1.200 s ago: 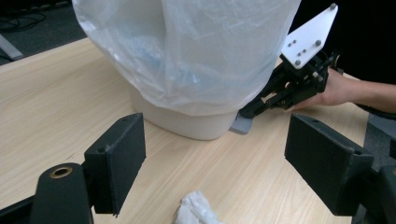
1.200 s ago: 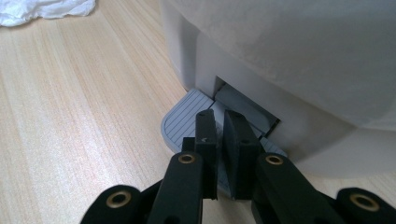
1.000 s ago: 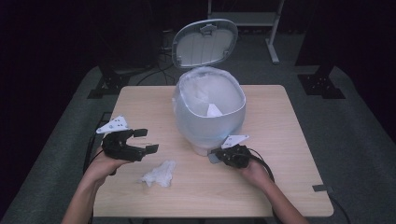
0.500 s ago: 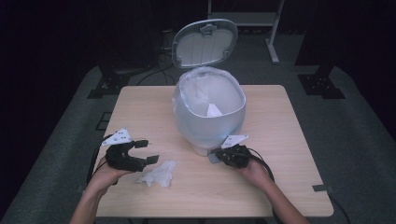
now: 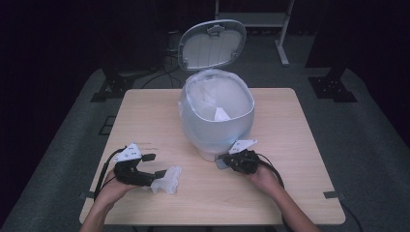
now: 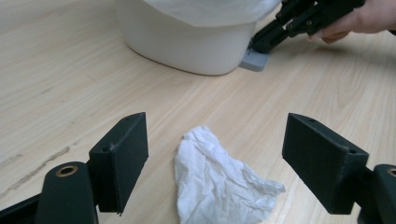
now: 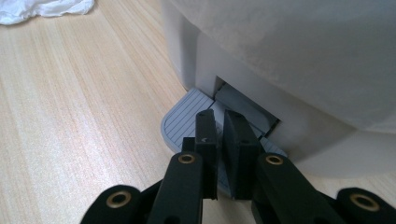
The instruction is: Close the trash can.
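A crumpled white tissue (image 5: 167, 179) (image 6: 219, 182) lies on the wooden table (image 5: 300, 159) near its front left. My left gripper (image 5: 155, 166) (image 6: 219, 140) is low over it and open, one jaw on each side, neither pad touching the tissue. Its jaws have just been closing a little. A white pedal bin (image 5: 215, 125) with a plastic liner stands mid-table, its lid (image 5: 212, 44) raised. My right gripper (image 5: 225, 162) (image 7: 223, 126) is shut, its tips resting on the bin's grey pedal (image 7: 187, 121) (image 6: 254, 60).
Some white paper lies inside the bin's liner (image 5: 220, 115). Bare wood stretches along the table's front edge and to the right of the bin. Dark floor, cables and stands surround the table.
My left gripper has come down from above the table to the tissue, which now sits between its jaws. The right gripper has stayed on the pedal and the lid has stayed up.
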The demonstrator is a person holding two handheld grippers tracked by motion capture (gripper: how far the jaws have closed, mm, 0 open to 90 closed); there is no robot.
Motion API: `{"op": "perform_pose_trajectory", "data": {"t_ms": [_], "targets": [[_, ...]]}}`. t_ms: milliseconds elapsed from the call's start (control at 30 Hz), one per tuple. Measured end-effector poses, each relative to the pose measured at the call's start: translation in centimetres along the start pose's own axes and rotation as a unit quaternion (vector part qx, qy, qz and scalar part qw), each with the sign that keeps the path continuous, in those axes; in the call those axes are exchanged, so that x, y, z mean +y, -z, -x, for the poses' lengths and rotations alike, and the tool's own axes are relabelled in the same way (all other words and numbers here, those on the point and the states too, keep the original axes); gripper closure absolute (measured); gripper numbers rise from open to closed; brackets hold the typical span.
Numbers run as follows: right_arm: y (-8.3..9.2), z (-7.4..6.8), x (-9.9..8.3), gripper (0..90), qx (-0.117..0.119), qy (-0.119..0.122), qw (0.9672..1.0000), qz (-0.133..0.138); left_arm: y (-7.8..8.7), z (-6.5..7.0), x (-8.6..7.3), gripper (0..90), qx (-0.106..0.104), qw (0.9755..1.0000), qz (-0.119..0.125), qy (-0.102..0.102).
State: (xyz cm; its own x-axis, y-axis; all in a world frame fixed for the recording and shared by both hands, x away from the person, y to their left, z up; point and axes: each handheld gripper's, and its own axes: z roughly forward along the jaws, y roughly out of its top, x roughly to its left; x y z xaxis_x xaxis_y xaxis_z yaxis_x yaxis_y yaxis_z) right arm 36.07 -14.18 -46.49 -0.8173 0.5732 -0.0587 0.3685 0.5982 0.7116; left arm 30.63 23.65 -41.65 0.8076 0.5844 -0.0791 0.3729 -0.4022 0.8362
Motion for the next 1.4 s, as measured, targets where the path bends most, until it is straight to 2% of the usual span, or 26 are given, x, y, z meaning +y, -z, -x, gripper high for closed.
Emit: {"op": "perform_pose_trajectory", "data": {"t_ms": [100, 367, 467, 667, 800, 1100, 1167, 1400], "targets": [[0.0, 0.0, 0.0, 83.9, -0.001, 0.0, 1.0, 0.001, -0.4, 0.1, -0.3, 21.9, -0.005, 1.0, -0.006, -0.002], [0.0, 0.0, 0.0, 83.9, 0.001, -0.003, 1.0, 0.001, -1.1, 0.3, -1.1, 22.7, 0.002, 0.9996, -0.025, -0.008], [0.0, 0.0, 0.0, 83.9, 0.001, -0.004, 1.0, 0.001, -1.4, 0.3, -1.5, 25.7, -0.003, 0.9996, -0.029, -0.007], [0.0, 0.0, -0.1, 83.9, 0.001, -0.003, 1.0, 0.002, -2.1, 0.2, -2.2, 26.3, 0.004, 0.9984, -0.055, -0.011], [0.0, 0.0, -0.1, 83.9, 0.001, -0.003, 1.0, 0.002, -2.4, 0.1, -2.8, 26.3, 0.0, 0.998, -0.063, -0.002], [0.0, 0.0, -0.1, 83.9, 0.001, -0.002, 1.0, 0.002, -2.8, 0.1, -3.4, 26.4, 0.003, 0.9968, -0.079, -0.003], [0.0, 0.0, -0.1, 83.9, 0.001, -0.003, 1.0, 0.002, -2.9, 0.1, -3.6, 31.8, 0.002, 0.9967, -0.081, -0.005], [0.0, 0.0, -0.1, 83.9, 0.001, -0.002, 1.0, 0.002, -3.3, 0.2, -4.0, 33.8, 0.007, 0.9949, -0.1, -0.012]]}}
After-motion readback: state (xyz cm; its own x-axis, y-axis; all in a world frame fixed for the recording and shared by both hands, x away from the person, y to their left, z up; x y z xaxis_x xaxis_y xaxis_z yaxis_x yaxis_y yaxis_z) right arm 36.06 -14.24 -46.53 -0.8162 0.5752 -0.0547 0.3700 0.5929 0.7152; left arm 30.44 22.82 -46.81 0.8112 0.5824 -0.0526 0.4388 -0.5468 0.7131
